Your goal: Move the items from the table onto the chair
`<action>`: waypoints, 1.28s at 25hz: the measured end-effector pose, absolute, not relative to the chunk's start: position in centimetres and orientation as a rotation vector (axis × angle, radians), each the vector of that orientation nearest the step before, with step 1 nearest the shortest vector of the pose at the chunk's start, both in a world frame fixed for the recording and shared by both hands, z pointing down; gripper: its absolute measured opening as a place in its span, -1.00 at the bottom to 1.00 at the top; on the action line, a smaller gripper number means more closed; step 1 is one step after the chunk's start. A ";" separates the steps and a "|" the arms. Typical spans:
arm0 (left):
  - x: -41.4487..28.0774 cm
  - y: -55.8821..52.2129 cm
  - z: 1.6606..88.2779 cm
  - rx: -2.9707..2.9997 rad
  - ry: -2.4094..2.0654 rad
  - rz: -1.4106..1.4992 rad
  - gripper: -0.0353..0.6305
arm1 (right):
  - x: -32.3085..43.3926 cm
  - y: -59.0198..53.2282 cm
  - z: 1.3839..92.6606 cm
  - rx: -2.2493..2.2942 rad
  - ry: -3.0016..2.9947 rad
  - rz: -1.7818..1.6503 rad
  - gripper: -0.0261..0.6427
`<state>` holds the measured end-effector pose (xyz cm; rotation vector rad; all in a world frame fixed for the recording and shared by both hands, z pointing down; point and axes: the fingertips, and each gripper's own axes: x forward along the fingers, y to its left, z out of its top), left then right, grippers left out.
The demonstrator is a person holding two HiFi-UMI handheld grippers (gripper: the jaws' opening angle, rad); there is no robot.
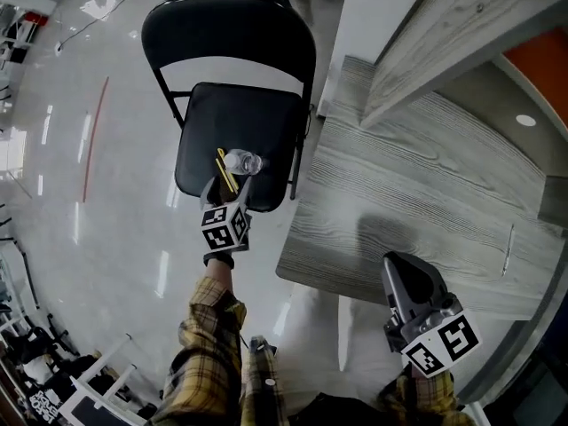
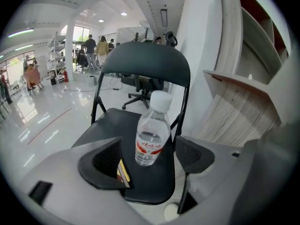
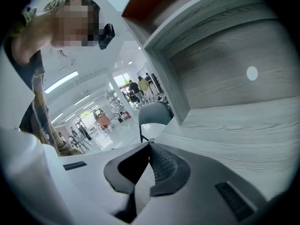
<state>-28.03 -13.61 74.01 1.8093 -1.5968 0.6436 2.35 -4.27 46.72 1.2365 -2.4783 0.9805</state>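
The water bottle stands upright on the chair seat, just ahead of the left gripper. That gripper's jaws are spread wide to either side of the bottle, and neither pad touches it. A thin yellow item lies flat on the seat just beside the bottle, under the left jaw. So the chair side looks done. What seems to be left is a thin pale stick on the table. It lies ahead of the right gripper and off to its right, with its long axis running roughly away from the person. That gripper hovers over the table's near edge with its jaws closed tip to tip on nothing. It is much the nearer of the two, so I'd expect the reach to be its job.
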 end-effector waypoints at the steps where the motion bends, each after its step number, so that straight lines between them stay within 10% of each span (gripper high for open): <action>1: -28.1 -13.1 72.3 1.812 -1.612 0.627 0.20 | 3.0 -4.0 45.8 1.246 -2.485 0.972 -0.87; 14: -15.8 -9.0 41.5 2.165 -1.702 0.320 -0.79 | 14.8 1.8 30.7 1.420 -2.595 0.713 -0.87; 32: 15.1 2.5 28.7 2.603 -1.093 0.290 -0.88 | 38.8 8.6 37.5 1.750 -2.203 0.666 -0.86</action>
